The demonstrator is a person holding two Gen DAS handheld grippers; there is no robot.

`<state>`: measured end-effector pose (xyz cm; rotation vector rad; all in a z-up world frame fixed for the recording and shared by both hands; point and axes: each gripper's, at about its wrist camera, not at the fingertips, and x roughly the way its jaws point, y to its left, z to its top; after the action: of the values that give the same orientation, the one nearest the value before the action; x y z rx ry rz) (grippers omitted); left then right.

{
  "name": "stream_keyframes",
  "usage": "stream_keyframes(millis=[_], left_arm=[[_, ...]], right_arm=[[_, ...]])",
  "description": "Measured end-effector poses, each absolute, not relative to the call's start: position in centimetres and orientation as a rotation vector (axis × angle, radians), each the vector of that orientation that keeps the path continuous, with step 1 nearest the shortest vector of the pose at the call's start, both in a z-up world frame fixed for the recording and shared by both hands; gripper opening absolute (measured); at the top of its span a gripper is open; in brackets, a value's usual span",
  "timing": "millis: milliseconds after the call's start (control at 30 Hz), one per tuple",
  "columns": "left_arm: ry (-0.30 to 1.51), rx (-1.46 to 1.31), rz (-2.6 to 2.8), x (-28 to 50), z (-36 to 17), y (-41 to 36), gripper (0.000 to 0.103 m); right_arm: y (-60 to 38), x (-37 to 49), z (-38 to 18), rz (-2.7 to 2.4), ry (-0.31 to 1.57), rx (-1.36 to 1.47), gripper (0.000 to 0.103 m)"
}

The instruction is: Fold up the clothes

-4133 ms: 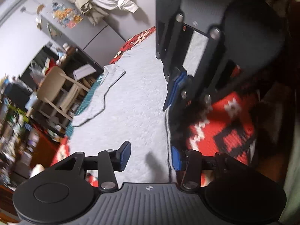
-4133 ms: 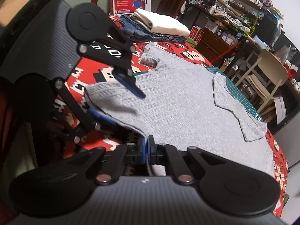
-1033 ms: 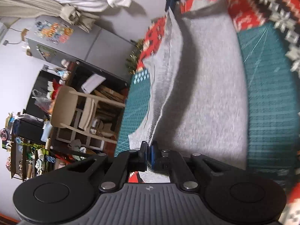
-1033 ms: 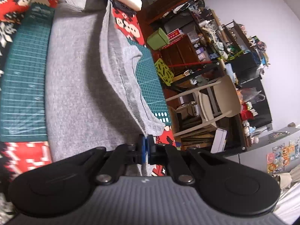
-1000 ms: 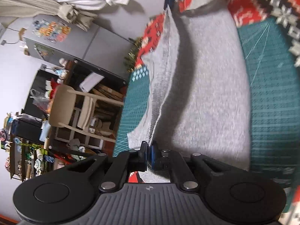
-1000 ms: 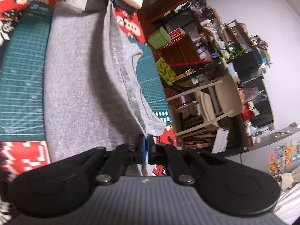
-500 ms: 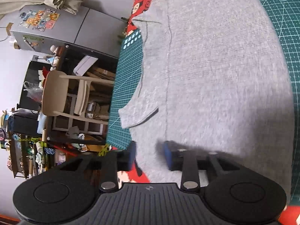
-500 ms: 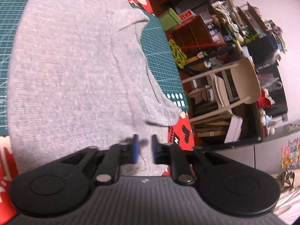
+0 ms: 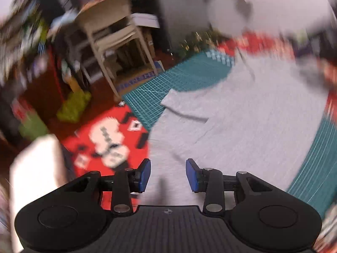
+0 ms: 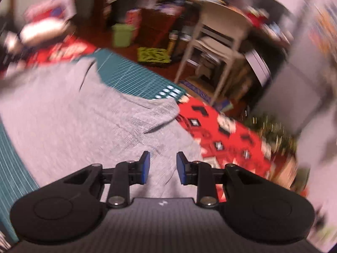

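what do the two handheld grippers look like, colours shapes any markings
Both match. The left gripper and the right gripper each have a black ribbed body with a small pale logo at its centre, two round black lobes with disc shapes at the sides, and black linkage arms joined by silver pivot bolts. The jaws end in flat blue pads. No cables, sleeves or hands show in either view.

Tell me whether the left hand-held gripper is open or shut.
Open. The left hand-held gripper has its blue pads set apart, with nothing between them; the grey shirt lies on the mat beyond.
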<state>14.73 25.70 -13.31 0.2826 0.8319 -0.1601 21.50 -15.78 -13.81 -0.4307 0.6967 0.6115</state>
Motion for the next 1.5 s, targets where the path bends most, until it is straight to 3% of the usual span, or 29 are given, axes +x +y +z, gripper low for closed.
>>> stream_keyframes(millis=[167,900,1033,1067,1100,1167,1500], left_arm=[[0.857,-0.048,-0.150,15.4,-13.1,27.1,0.038],[0.895,-0.253,-0.062,18.6,-14.9,28.5,0.034],[0.923,-0.235,-0.073,18.8,-15.3,28.2,0.033],[0.924,-0.236,-0.072,18.8,-15.4,28.2,0.030],[0.925,-0.237,-0.071,18.7,-15.5,28.1,0.019],[0.917,-0.239,-0.063,18.6,-15.6,28.1,0.012],[0.766,-0.122,-0.079,16.3,-11.2,27.1,0.007]], right_arm=[[-18.3,21.6,-14.2,0.527,0.767,-0.208,0.030],[-17.4,26.9,-17.7,0.404,0.860,0.009,0.029],[-17.0,26.9,-18.1,0.390,0.862,-0.003,0.015],[-16.8,26.8,-18.2,0.389,0.857,-0.010,0.009],[-16.7,26.6,-18.2,0.387,0.848,-0.018,0.008],[-16.5,26.2,-17.9,0.380,0.823,-0.035,0.007],[-17.2,23.7,-13.9,0.401,0.681,-0.040,0.006]])
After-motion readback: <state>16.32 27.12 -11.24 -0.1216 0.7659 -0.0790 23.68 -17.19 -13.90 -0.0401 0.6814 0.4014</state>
